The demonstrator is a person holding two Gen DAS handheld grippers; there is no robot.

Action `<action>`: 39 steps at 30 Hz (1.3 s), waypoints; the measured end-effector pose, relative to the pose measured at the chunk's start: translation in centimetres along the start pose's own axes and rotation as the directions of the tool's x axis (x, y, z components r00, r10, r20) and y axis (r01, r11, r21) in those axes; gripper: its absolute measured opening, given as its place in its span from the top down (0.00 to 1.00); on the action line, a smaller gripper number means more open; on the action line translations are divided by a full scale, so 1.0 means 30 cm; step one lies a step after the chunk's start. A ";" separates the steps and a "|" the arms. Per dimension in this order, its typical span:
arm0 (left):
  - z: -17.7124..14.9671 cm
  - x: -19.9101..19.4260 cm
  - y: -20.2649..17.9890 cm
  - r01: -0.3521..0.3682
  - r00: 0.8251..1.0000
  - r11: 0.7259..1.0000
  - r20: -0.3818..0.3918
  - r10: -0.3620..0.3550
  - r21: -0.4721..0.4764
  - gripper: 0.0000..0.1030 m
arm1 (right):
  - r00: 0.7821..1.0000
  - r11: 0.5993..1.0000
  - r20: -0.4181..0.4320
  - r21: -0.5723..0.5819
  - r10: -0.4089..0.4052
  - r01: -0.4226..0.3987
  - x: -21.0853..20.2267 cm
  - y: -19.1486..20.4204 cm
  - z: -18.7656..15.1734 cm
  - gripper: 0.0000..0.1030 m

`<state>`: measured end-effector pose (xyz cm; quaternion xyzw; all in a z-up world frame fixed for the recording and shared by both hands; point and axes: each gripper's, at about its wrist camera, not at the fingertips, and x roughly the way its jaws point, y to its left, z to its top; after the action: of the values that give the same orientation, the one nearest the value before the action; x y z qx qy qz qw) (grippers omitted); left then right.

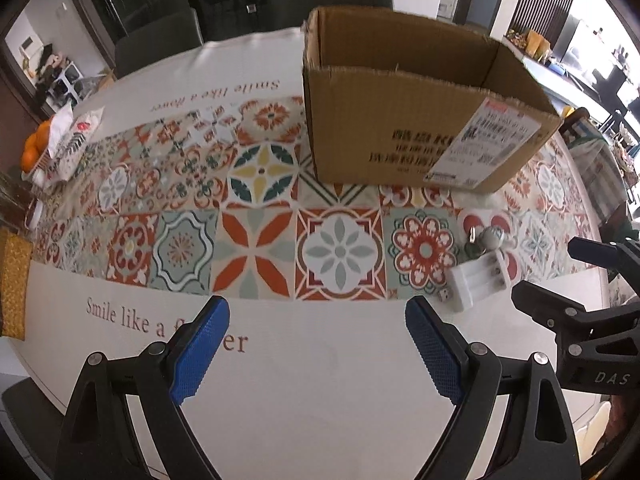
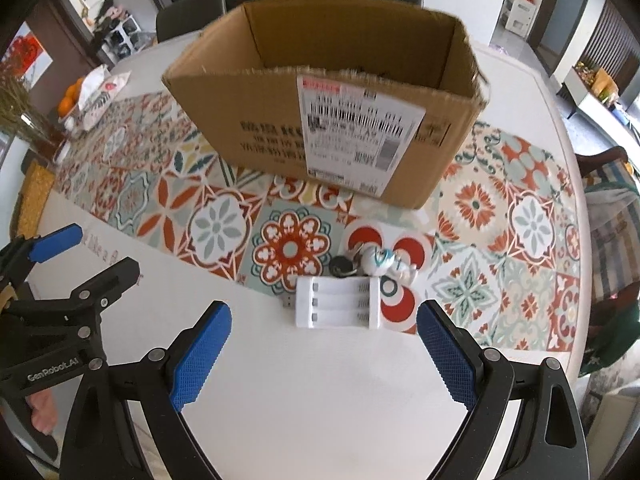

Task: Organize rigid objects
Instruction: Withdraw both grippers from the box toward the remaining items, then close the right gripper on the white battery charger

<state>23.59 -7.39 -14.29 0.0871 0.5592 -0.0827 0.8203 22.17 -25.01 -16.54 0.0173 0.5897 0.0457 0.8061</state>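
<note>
Both tools are wide open and hold nothing. The right tool [image 2: 324, 344] hovers just short of the white battery charger [image 2: 338, 304], so the step looks like the approach before a first pick. The charger lies flat on the desk [image 2: 320, 392] at 12 o'clock from the right tool, in front of the cardboard box [image 2: 320, 128]. Its long axis runs 9 to 3, the plug end at 9. A small figurine [image 2: 382, 262] and keys [image 2: 342, 266] touch its far edge. Next: advance, then close across the short sides. The left tool [image 1: 318, 344] waits at 9 o'clock.
</note>
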 end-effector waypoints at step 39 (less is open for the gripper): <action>-0.032 0.261 -0.054 0.000 0.980 1.000 -0.197 0.006 0.031 0.12 | 0.978 0.999 -0.211 0.041 -0.012 0.021 0.379 -0.061 0.026 0.12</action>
<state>25.16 -9.03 -22.03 0.1082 0.6362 -0.0810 0.7595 26.41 -25.75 -27.25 0.0246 0.6726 0.0281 0.7391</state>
